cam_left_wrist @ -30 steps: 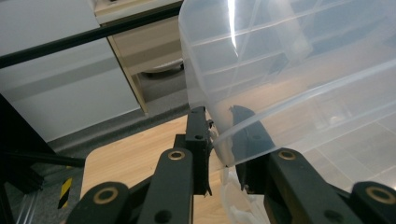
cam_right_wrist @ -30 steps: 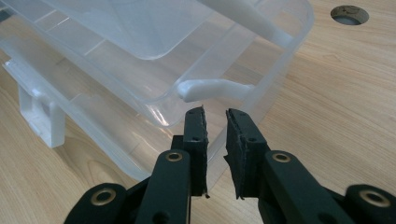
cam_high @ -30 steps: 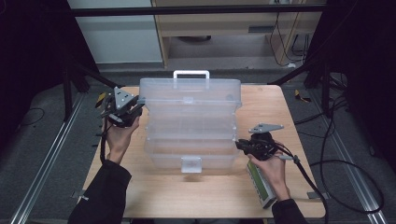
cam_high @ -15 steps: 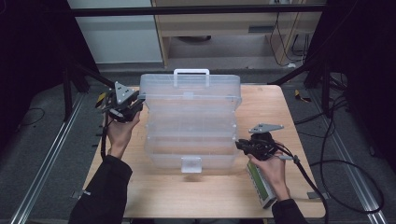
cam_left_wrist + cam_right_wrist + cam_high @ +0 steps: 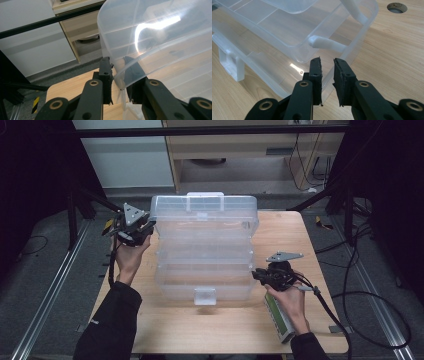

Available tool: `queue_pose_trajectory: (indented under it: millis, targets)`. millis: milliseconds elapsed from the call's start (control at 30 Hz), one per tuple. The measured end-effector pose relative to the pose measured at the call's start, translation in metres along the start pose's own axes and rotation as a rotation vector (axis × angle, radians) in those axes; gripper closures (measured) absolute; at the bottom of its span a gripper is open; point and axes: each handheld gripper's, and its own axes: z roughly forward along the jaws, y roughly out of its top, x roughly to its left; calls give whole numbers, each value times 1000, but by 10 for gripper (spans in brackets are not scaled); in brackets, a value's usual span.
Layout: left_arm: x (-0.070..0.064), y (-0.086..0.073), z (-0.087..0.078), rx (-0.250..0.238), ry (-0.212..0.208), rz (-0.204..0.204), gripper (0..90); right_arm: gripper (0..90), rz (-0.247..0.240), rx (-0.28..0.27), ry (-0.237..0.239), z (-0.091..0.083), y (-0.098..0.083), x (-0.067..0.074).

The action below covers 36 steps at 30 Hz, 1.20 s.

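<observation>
Now, left tongs: clamped on the lid edge of the clear plastic tiered organiser box.
Right tongs: pinching its front corner wall.
Box: between both, on the wooden tabletop.

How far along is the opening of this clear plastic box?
Done: the lid stands raised and the inner trays are stepped out. In hand: the left gripper pinches the lid's edge, and the right gripper grips the box base's wall. Left: probably tilting the lid fully back and letting go.
</observation>
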Motion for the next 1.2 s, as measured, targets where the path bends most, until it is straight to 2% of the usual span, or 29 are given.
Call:
queue_pose_trajectory:
  millis: [267,400,800,1200]
  targets:
    - [1,2,2,0,2,1,755,749,14,4,-12,3,1,0]
    - [1,4,3,6,2,4,754,753,-10,14,-36,4,3,2]
    - [3,11,13,13,16,11,752,753,-13,16,-28,4,4,0]
    - [6,17,23,13,24,-2,754,752,-15,13,-28,4,3,1]
